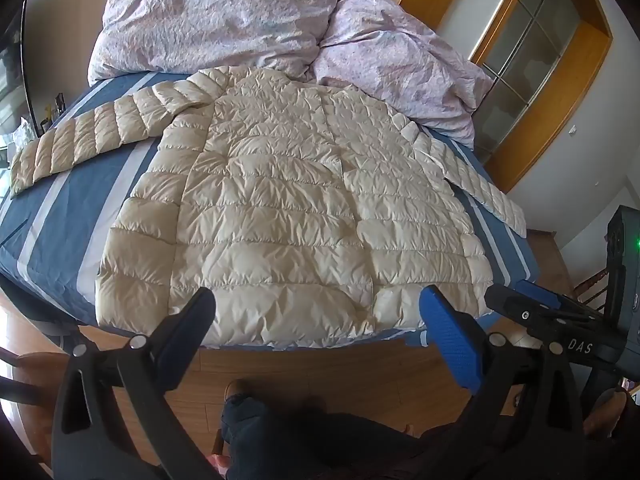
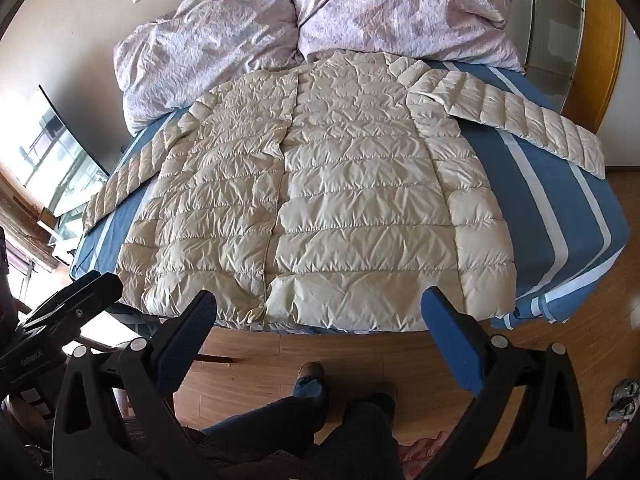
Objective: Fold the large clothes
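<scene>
A cream quilted down jacket (image 1: pixel 288 216) lies flat on the bed, front up, hem toward me, both sleeves spread out to the sides. It also shows in the right wrist view (image 2: pixel 320 208). My left gripper (image 1: pixel 318 304) is open and empty, held over the floor just short of the jacket's hem. My right gripper (image 2: pixel 320 306) is open and empty, also just short of the hem. The right gripper shows at the right edge of the left wrist view (image 1: pixel 536 312), and the left gripper at the left edge of the right wrist view (image 2: pixel 64 300).
The bed has a blue sheet with white stripes (image 2: pixel 552 216). A crumpled lilac duvet (image 1: pixel 256 20) is piled at the head of the bed. A wood-framed glass door (image 1: pixel 532 56) stands right. The person's legs (image 2: pixel 320 420) are over the wooden floor.
</scene>
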